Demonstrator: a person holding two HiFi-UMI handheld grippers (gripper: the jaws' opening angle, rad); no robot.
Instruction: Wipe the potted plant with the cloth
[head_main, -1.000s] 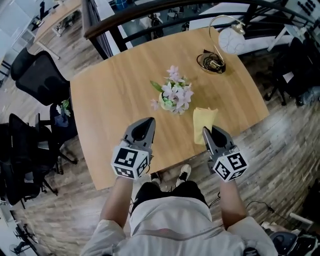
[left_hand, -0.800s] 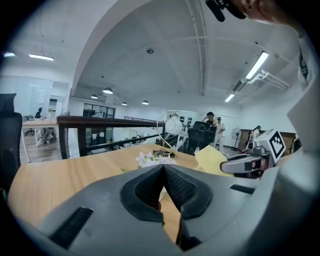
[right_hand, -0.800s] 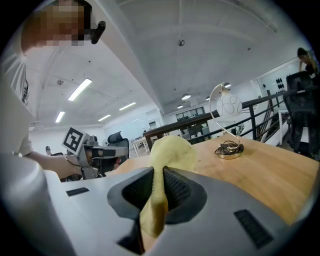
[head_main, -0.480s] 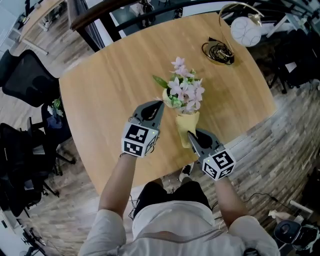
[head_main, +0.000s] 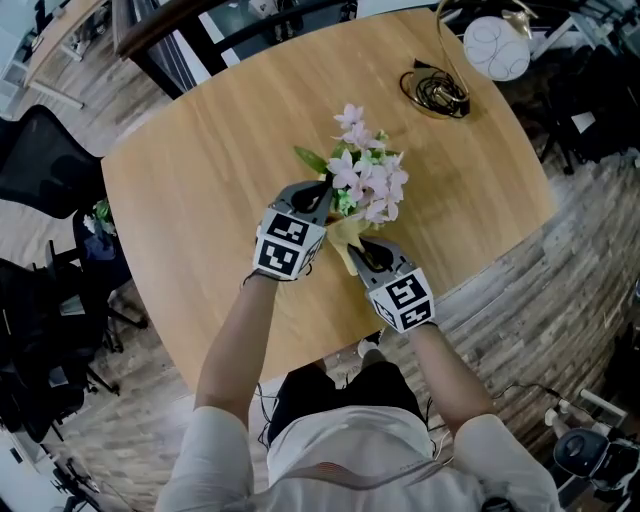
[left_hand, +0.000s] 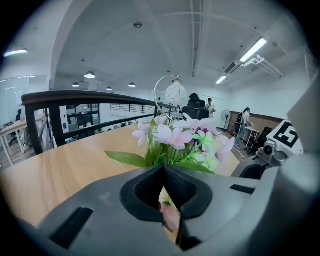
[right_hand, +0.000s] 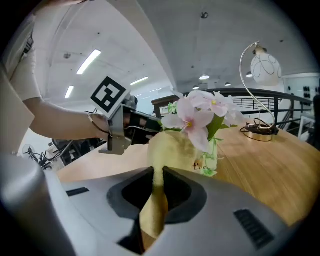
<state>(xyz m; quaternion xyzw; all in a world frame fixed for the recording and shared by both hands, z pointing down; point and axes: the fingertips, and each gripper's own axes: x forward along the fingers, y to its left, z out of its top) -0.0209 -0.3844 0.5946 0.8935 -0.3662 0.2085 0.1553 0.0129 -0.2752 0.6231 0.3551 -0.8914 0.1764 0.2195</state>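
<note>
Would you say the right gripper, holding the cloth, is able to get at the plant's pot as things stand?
Probably yes: the right gripper is shut on the cloth, whose free end reaches the base of the potted plant; the left gripper sits at its other side, clear of that path.

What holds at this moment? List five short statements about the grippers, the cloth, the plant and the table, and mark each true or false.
1. The right gripper is shut on the yellow cloth. True.
2. The yellow cloth lies flat on the light wooden table. False: it is held up against the potted plant.
3. A white globe lamp stands at the table's far edge. True.
4. The potted plant has red flowers. False: they are pale pink.
5. The left gripper waits at the table's near edge. False: its tip is right at the plant.
</note>
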